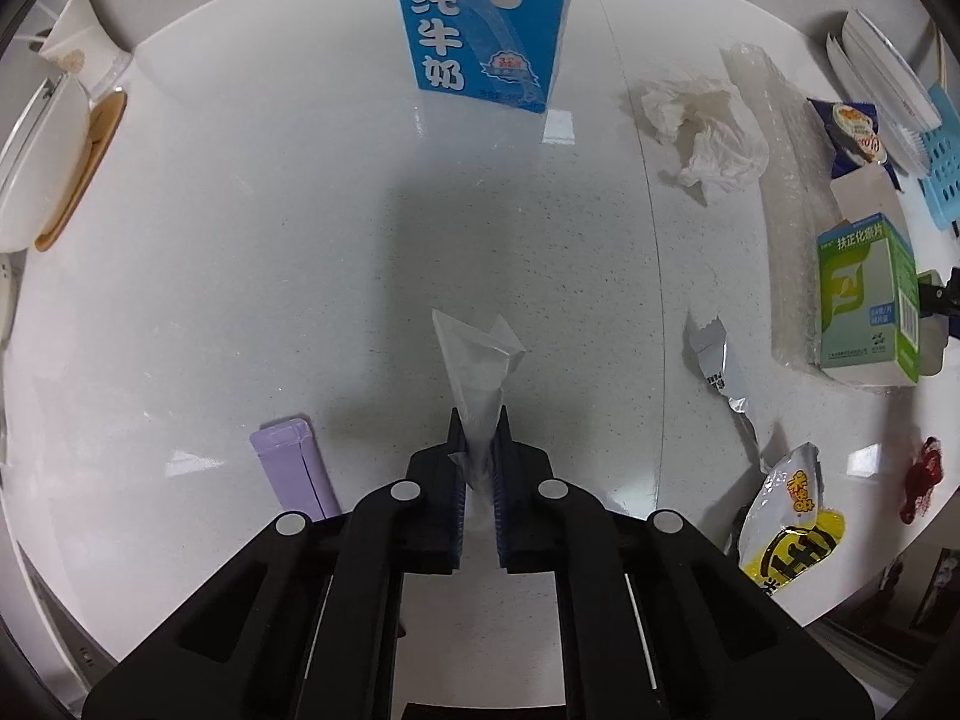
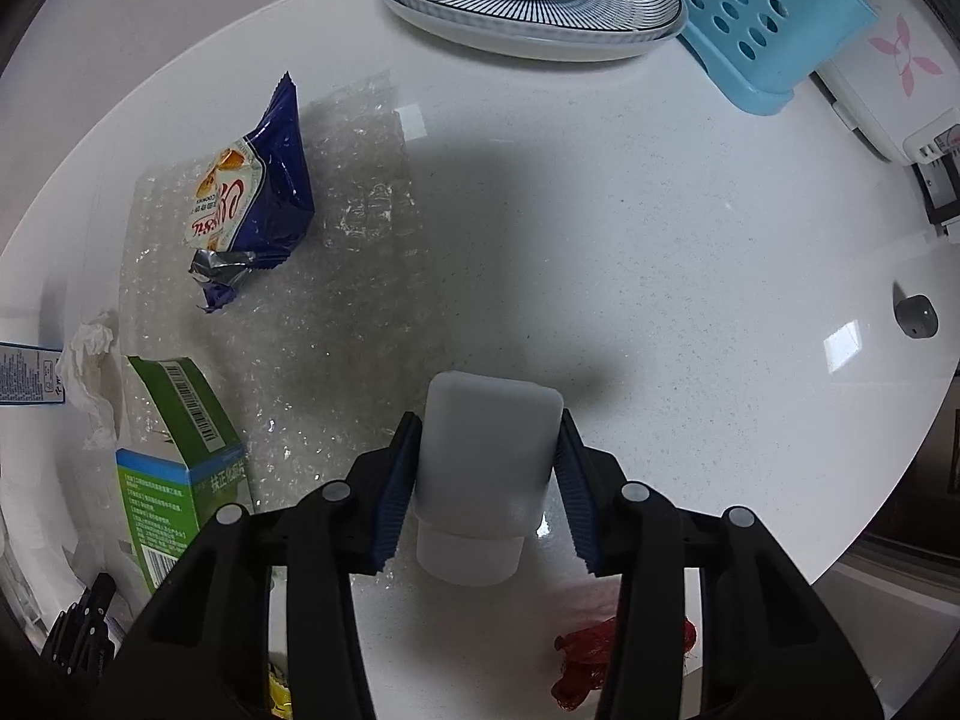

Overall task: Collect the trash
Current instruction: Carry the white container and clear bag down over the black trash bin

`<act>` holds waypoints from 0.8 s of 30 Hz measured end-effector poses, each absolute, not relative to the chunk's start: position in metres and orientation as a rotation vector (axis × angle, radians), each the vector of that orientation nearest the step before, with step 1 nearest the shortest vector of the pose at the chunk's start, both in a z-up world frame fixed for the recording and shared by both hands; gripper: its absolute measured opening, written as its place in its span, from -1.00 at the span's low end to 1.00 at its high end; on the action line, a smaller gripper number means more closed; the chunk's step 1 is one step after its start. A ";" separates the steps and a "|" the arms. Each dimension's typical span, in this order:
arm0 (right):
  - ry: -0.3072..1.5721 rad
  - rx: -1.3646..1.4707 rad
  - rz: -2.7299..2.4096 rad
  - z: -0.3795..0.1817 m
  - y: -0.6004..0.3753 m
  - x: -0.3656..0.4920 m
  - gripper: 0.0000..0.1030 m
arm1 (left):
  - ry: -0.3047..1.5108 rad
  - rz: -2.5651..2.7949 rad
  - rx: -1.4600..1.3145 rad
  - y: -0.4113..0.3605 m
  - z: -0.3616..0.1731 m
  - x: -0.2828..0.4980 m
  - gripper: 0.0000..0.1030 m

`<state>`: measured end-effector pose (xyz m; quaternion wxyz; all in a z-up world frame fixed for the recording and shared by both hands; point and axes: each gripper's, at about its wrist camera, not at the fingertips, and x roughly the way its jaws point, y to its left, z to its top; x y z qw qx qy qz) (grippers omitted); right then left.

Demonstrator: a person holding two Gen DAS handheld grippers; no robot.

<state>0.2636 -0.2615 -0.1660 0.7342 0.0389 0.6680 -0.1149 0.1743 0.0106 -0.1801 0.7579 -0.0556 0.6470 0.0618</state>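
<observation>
My left gripper [image 1: 478, 429] is shut on a clear plastic wrapper [image 1: 477, 360] and holds it above the white counter [image 1: 240, 270]. My right gripper [image 2: 487, 432] is shut on a white plastic bottle [image 2: 483, 468], its cap end toward the camera. Loose trash lies around: a blue milk carton [image 1: 480, 24], a crumpled tissue [image 1: 708, 126], a silver foil wrapper [image 1: 720, 366], a yellow snack bag [image 1: 786, 516], a green box [image 1: 864, 300] [image 2: 180, 468], a blue cookie bag [image 2: 252, 198] on bubble wrap [image 2: 336, 300], and red netting [image 2: 582, 660].
A purple box [image 1: 294, 468] lies left of my left gripper. Bowls and a wooden board [image 1: 78, 174] stand at the far left. Stacked plates [image 2: 528, 6], a blue perforated rack [image 2: 762, 18] and a white appliance [image 2: 888, 90] stand at the back.
</observation>
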 end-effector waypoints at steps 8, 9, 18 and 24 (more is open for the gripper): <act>1.403 0.091 -0.239 -0.137 -0.266 0.248 -0.18 | 1.314 0.076 -0.187 0.021 -0.158 0.171 -0.90; 1.392 0.090 -0.235 -0.132 -0.266 0.245 -0.18 | 1.304 0.068 -0.194 0.020 -0.154 0.171 -0.90; 1.268 0.105 -0.163 -0.091 -0.263 0.210 -0.18 | 1.172 -0.013 -0.224 0.023 -0.102 0.148 -0.90; 1.212 0.121 -0.107 -0.066 -0.257 0.180 -0.18 | 1.126 -0.034 -0.211 0.014 -0.074 0.138 -0.90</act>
